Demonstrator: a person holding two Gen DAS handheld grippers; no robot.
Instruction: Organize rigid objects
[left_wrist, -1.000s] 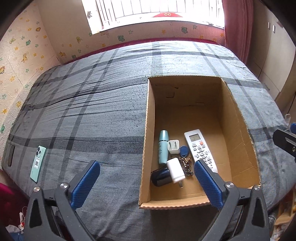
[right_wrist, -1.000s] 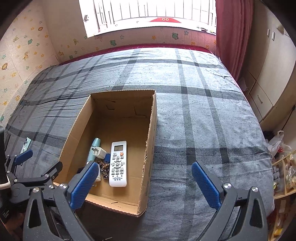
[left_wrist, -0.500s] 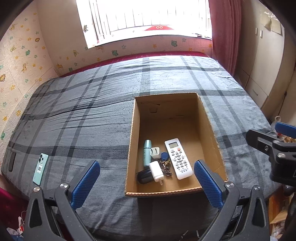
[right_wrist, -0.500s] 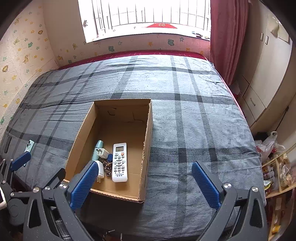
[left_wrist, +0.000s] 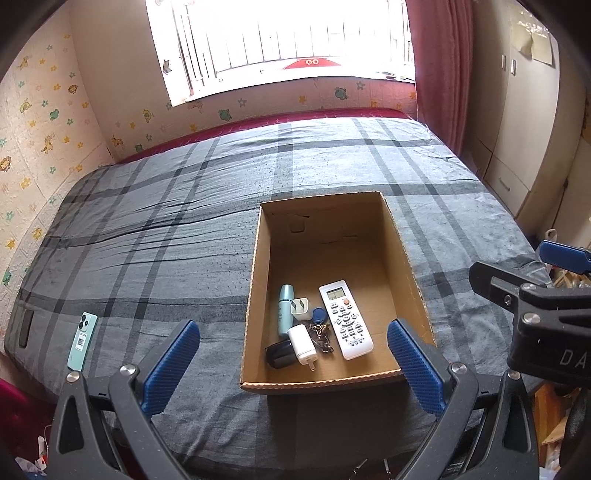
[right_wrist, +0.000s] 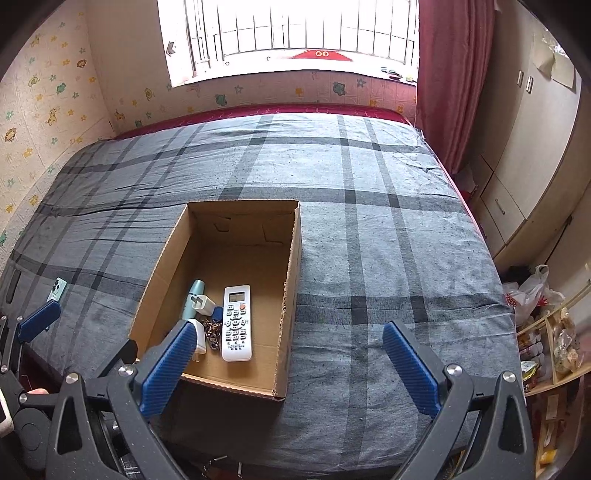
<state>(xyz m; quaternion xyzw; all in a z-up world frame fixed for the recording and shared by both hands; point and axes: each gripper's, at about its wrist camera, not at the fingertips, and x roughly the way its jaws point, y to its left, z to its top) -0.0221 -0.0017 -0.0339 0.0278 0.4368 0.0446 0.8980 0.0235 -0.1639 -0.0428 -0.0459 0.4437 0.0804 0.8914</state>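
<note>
An open cardboard box (left_wrist: 406, 254) (right_wrist: 291, 266) sits on the plaid bed. In its near end lie a white remote (left_wrist: 345, 319) (right_wrist: 237, 323), a teal tube (left_wrist: 284, 308) (right_wrist: 194, 293), two white chargers (left_wrist: 300, 308), a black object (left_wrist: 279, 354), and keys with a blue fob (left_wrist: 319, 325). A mint-green phone (left_wrist: 83, 345) (right_wrist: 57, 288) lies at the bed's near left edge. My left gripper (left_wrist: 291, 365) is open and empty, hanging above the box's near end. My right gripper (right_wrist: 290, 365) is open and empty, held over the bed just right of the box.
The grey plaid bed (right_wrist: 369, 240) fills both views, with patterned wall panels on the left and a barred window behind. A red curtain (right_wrist: 454, 81) and cupboards (right_wrist: 517, 166) stand on the right. Bags and shelves (right_wrist: 546, 325) crowd the floor at the right.
Both grippers have pulled back and risen from the box, which now looks smaller and farther. Each stays open and empty. The box contents and phone have not moved.
</note>
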